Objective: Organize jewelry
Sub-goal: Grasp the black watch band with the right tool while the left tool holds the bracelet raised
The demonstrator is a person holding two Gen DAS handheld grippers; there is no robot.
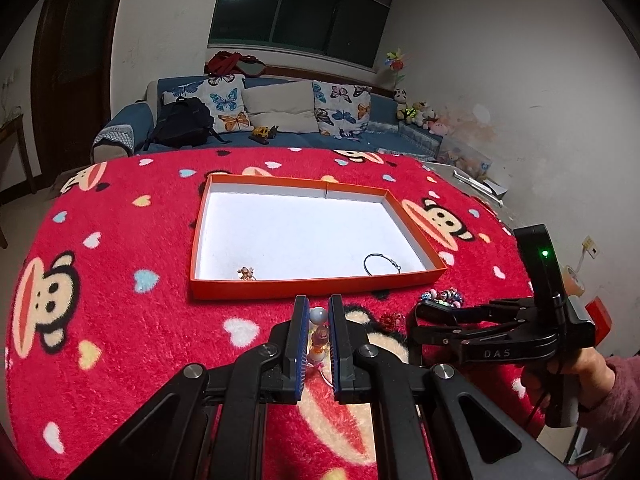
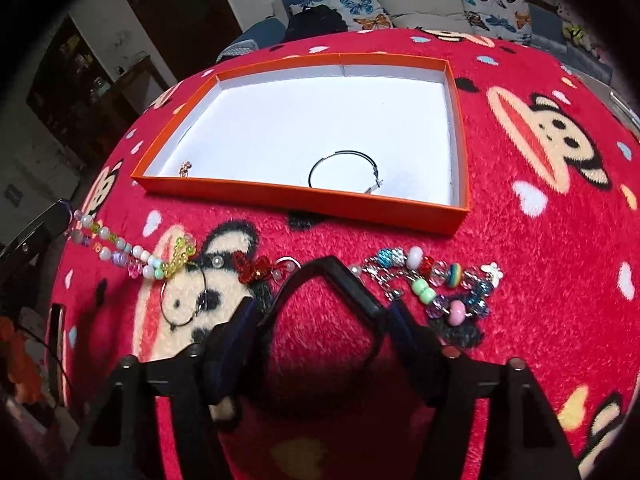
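The left tool (image 1: 319, 332) grips a beaded strand (image 1: 319, 322); the right tool (image 2: 320, 320) stands open over loose beads (image 2: 436, 284). Just beyond both sits an orange tray (image 2: 304, 198) holding a hoop (image 2: 344, 172).

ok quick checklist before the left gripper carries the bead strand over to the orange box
1. Left gripper shut on the bead strand: ok.
2. Strand fully lifted off the red blanket: not ok; in the right wrist view its tail trails across the blanket.
3. Orange box has bare floor: ok; only the black hoop and a small gold piece lie inside.
4. Right gripper out of the path: cannot tell; it sits beside the box's near right corner, open.
5. Charm bracelet clear of the strand: ok.
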